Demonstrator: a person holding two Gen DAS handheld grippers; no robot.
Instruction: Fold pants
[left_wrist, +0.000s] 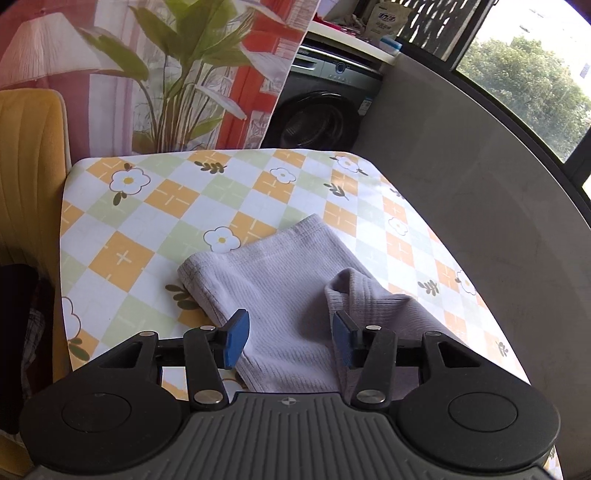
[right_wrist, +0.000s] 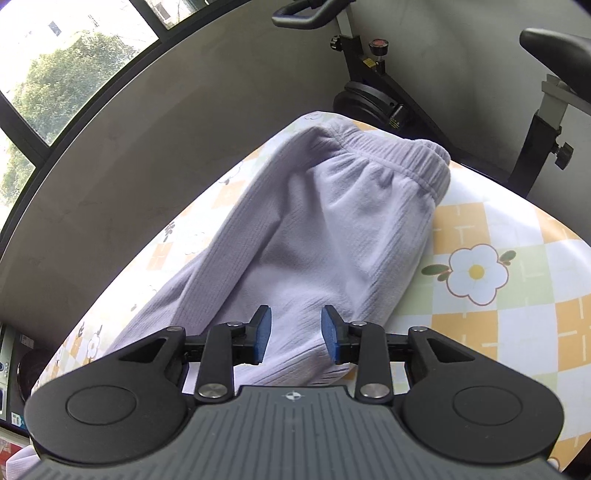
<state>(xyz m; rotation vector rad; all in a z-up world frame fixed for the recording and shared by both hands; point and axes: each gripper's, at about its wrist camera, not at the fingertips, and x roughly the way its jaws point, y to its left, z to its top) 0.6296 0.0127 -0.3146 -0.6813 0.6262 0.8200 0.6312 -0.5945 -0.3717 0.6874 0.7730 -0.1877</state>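
Both tools are spread and gripping nothing. The left tool (left_wrist: 290, 341) hangs over the leg ends of the lilac pants (left_wrist: 280, 280), the right tool (right_wrist: 295, 334) over the seat, waistband (right_wrist: 399, 158) far ahead. The pants lie lengthwise on the table (left_wrist: 147, 206), legs together. It looks like a between-folds pause; next comes pinching the cuffs and carrying them to the waistband.
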